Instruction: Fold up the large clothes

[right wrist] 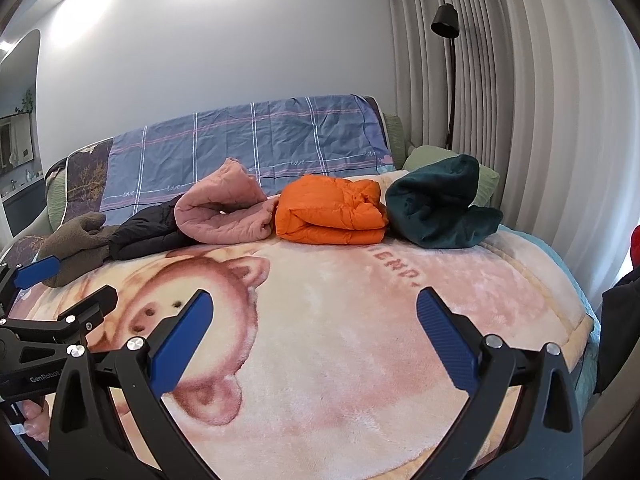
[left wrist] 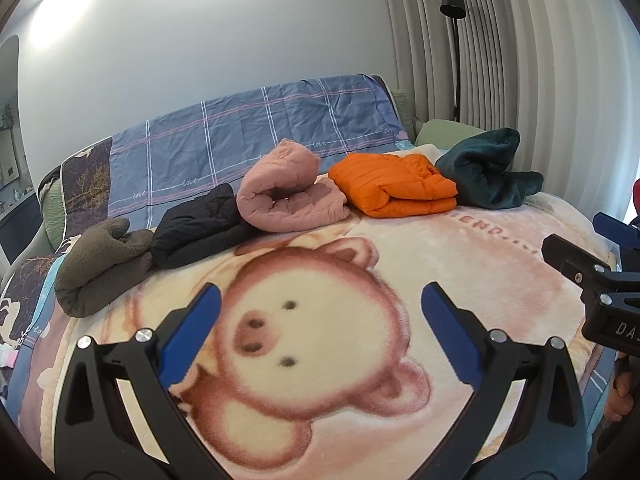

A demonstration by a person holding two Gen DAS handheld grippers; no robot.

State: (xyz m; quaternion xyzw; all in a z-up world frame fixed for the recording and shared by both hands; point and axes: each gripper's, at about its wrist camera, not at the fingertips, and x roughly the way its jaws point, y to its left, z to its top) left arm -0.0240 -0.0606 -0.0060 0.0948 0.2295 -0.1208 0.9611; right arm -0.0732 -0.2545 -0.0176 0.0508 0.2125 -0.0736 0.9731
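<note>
The bed before me is covered by a plush cream and pink blanket printed with a big cartoon bear face (left wrist: 320,340), and behind it a blue-grey checked cotton sheet with pink stripes (left wrist: 256,136) is draped up over the headboard. Along the far edge of the blanket, well beyond both my grippers, five bundled garments lie in a row. From right to left they are a dark teal fleece garment (left wrist: 484,172) loosely rolled near the curtain, a folded bright orange quilted puffer jacket (left wrist: 394,184) just beside it, a rolled dusty-pink quilted garment (left wrist: 288,192) whose edge touches the orange one in the right wrist view, a black padded jacket (left wrist: 196,228) tucked against the pink roll, and an olive-brown fleece garment (left wrist: 100,260) at the left end, nearest the bed's edge. My left gripper (left wrist: 320,300) hangs over the bear's face with its blue-padded fingers (left wrist: 196,332) spread wide and nothing between them. My right gripper (right wrist: 314,304) is likewise splayed apart and empty, held above the bare pink stretch of blanket, with the orange jacket straight ahead of it. A black floor lamp (left wrist: 454,4) stands by the pale pleated curtain (left wrist: 540,100).
</note>
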